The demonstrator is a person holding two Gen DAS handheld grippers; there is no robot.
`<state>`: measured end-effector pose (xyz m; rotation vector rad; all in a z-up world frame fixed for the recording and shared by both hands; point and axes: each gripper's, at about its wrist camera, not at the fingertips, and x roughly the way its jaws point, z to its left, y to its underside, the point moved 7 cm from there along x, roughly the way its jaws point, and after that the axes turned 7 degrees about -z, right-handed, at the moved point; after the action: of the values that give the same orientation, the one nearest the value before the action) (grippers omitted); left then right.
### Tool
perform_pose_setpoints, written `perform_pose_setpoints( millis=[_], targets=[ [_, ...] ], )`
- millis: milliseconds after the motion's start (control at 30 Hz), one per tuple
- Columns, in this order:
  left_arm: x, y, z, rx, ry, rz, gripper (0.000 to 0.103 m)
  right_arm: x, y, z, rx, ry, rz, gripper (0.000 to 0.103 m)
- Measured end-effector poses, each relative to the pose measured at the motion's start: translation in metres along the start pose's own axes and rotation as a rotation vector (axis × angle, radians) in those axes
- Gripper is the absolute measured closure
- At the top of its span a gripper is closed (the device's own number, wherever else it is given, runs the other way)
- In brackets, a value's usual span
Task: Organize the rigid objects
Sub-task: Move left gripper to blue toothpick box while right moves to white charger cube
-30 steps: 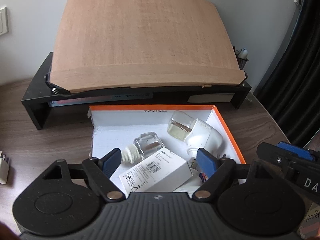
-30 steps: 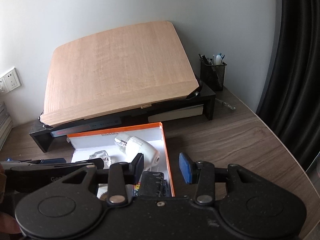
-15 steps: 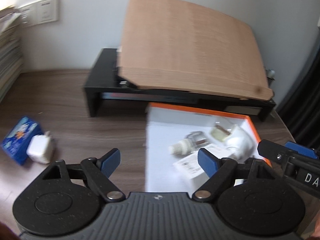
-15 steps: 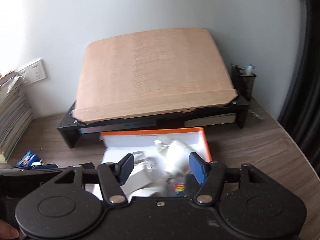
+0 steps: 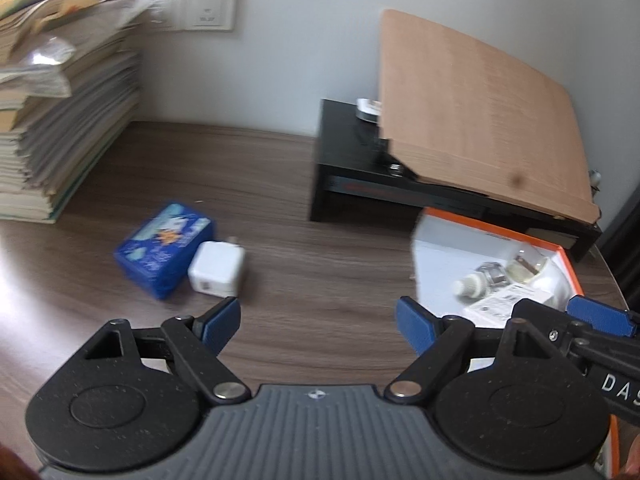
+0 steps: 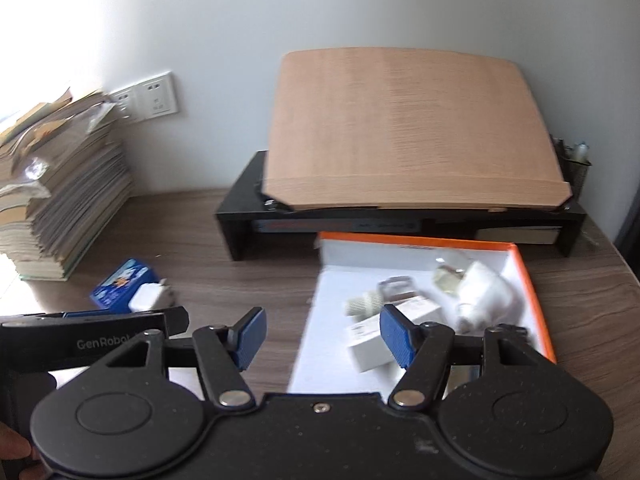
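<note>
**Both grippers spread and empty beside the orange-rimmed box**

The left gripper [image 5: 318, 322] has its blue-padded jaws spread wide, with nothing between them; only bare dark wood-grain table [image 5: 280, 184] shows in the gap. The right gripper [image 6: 320, 334] also stands spread. Its jaws have just been opening, and nothing is pinched between them: the near left edge of the box shows in the gap, below the pads and untouched.

The landmark is the shallow white cardboard box with an orange rim [image 6: 532, 280], lying flat on the table. Inside the box lie a clear glass bottle with a white ribbed cap [image 6: 380, 296], a white plastic plug-in device holding a second clear bottle [image 6: 480, 292], and a small white carton with printed labels [image 6: 384, 336]. The carton is at the near end of the box, just beside the right gripper's right pad.

To the left of the box, well apart from it, a blue printed packet [image 5: 164, 248] and a white square charger plug [image 5: 218, 270] rest on the table, touching each other. Behind the box stands a black desk riser [image 6: 240, 216] carrying a tilted light-wood board [image 6: 400, 128]. Far left of the box, against the wall, is a stack of books and papers [image 5: 52, 120], with white wall sockets [image 5: 192, 6] above and behind it.
</note>
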<state>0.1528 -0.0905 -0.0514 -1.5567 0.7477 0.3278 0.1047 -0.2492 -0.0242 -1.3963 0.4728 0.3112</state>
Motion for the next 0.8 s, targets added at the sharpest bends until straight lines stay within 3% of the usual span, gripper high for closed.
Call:
perform_pose_setpoints(
  millis=[433,800],
  targets=[
    [0.001,-0.001,0.073,-0.024,-0.037,0.006,0.016,0.013,0.006,0.068,-0.028,-0.032,0.014,0.027],
    [0.052,-0.007,0.133,0.016,-0.056,0.07,0.016,0.041,0.016,0.095,-0.012,0.001,0.046,0.027]
  ],
)
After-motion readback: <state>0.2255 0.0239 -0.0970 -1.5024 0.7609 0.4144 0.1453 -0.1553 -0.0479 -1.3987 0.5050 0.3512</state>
